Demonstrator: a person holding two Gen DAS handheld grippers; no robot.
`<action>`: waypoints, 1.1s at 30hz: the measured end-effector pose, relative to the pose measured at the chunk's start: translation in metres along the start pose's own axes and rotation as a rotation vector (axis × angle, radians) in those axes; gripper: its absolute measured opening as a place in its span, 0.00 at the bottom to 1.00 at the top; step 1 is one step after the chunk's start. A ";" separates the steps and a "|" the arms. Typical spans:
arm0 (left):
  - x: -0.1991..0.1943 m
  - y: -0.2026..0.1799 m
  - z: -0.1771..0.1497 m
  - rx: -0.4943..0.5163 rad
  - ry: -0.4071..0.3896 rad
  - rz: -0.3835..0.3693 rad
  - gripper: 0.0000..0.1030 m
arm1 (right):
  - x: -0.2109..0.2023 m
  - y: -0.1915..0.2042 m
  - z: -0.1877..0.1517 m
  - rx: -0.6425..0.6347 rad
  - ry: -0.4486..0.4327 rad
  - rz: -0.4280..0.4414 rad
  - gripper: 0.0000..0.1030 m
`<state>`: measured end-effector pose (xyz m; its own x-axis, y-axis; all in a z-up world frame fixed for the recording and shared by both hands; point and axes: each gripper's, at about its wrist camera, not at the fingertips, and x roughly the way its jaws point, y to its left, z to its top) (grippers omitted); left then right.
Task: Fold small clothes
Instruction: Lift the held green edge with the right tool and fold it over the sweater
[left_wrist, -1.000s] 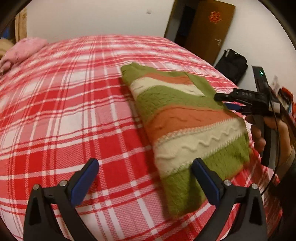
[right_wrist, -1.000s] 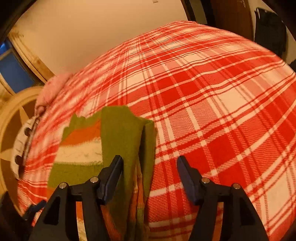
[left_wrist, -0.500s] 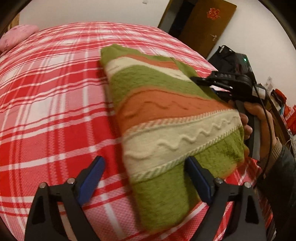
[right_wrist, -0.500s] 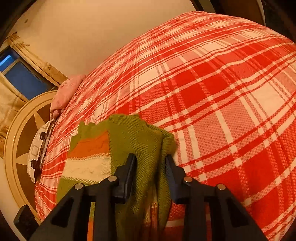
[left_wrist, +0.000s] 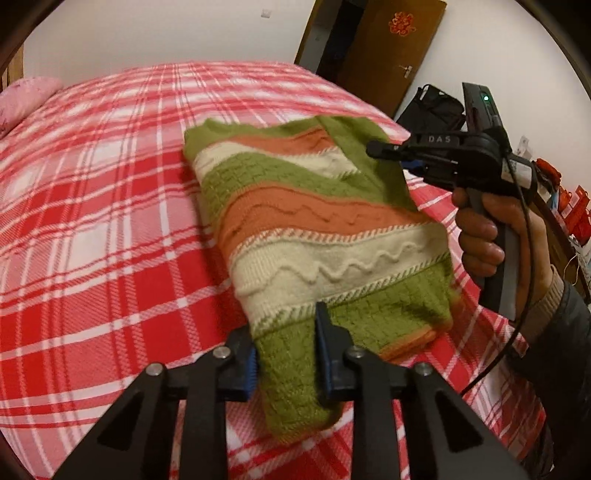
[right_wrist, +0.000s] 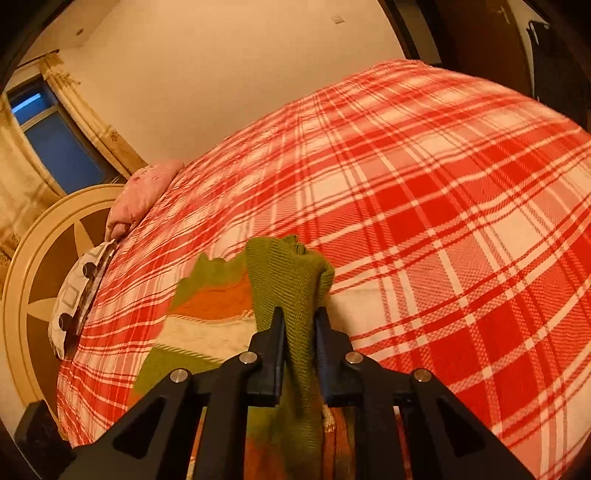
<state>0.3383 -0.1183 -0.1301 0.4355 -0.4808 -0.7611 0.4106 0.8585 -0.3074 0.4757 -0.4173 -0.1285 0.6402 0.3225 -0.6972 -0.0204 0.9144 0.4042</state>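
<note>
The bed (left_wrist: 92, 206) carries the striped sweater (left_wrist: 325, 236), which lies ahead of both tools. A second ago both pairs of jaws stood wide apart over it; now both have clamped, so the next fold looks ready to be lifted. The left gripper (left_wrist: 284, 354) pinches the near green hem between its jaws, almost closed on the thick knit. The right gripper (right_wrist: 300, 332) squeezes a bunched green edge, cloth rising just beyond its tips.

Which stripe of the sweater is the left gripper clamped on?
The left gripper is shut on the green hem band of the sweater, below the cream wavy stripe; the orange stripes lie farther away.
</note>
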 end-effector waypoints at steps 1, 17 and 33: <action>-0.004 0.002 0.000 0.001 -0.005 0.003 0.25 | -0.003 0.004 -0.001 -0.003 0.001 0.000 0.13; -0.103 0.040 -0.041 -0.010 -0.109 0.111 0.25 | 0.000 0.112 -0.032 -0.078 0.055 0.165 0.12; -0.189 0.107 -0.105 -0.118 -0.170 0.280 0.24 | 0.044 0.260 -0.085 -0.186 0.150 0.326 0.12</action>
<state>0.2157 0.0830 -0.0792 0.6497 -0.2380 -0.7220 0.1648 0.9712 -0.1719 0.4336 -0.1450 -0.1043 0.4583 0.6225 -0.6344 -0.3512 0.7825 0.5142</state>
